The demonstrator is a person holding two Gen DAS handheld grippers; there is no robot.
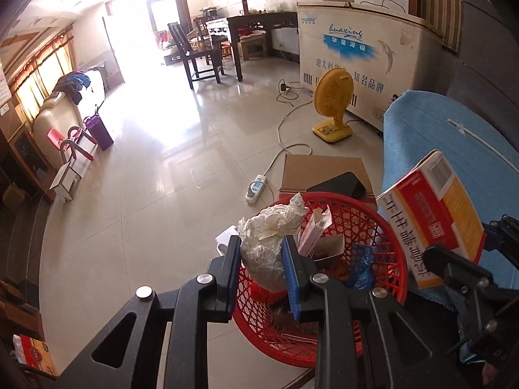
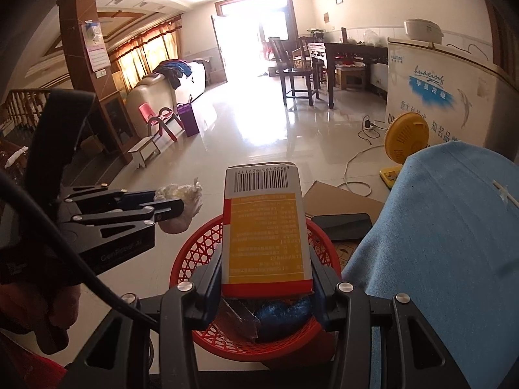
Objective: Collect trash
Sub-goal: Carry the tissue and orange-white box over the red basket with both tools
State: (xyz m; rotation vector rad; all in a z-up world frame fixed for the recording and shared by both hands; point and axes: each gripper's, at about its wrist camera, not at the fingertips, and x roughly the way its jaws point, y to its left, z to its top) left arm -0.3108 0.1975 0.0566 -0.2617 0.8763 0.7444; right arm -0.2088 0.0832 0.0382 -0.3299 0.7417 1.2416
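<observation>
A red mesh basket (image 1: 386, 227) sits on the tiled floor, just beside a blue-covered desk (image 1: 454, 136), and serves as the landmark here. The left gripper (image 1: 261, 256) has its jaws clenched on a crumpled white tissue wad (image 1: 269, 236), held above the basket's near rim. The right gripper (image 2: 266, 275) has its jaws grasping a red, yellow and white carton (image 2: 264, 227), held upright over the basket's middle. The step in hand looks like the drop: both pieces of trash hang over the basket, so the next move likely calls for loosening each grip over the opening. The left wrist view shows scraps already inside the basket, a torn packet and a blue wrapper (image 1: 360, 265). The right wrist view alone shows the carton's barcode end and a hand (image 2: 35, 308) holding the left gripper.
</observation>
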